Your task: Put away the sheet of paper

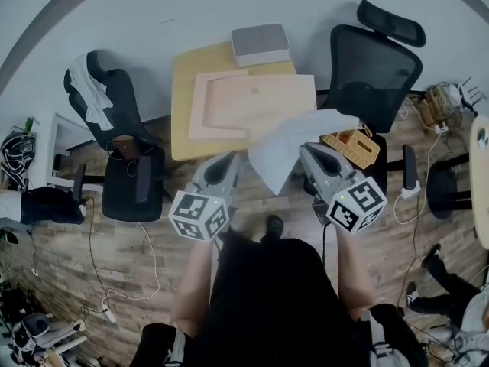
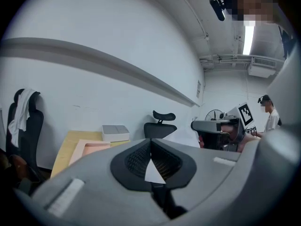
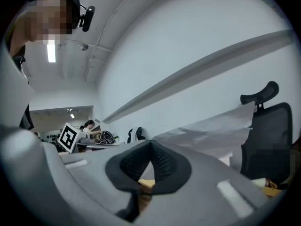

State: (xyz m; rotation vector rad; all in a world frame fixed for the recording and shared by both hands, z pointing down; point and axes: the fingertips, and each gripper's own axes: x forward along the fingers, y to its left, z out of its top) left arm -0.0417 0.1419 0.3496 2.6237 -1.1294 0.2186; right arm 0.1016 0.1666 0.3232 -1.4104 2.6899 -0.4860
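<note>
Head view: sheet of paper (image 1: 294, 147) hides table (image 1: 183, 113) corner beside black chair (image 1: 374, 67).

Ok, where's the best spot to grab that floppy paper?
By its near edge, one gripper from each side. The paper is thin and bends, so two pinches set apart, like the left gripper and right gripper here, probably keep it flat.

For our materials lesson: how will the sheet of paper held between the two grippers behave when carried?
Probably floppy: the sheet of paper curves and droops between the left gripper and right gripper. Likely very light, since jaw tips alone hold it in the air. It may tear if the grippers pull apart.
</note>
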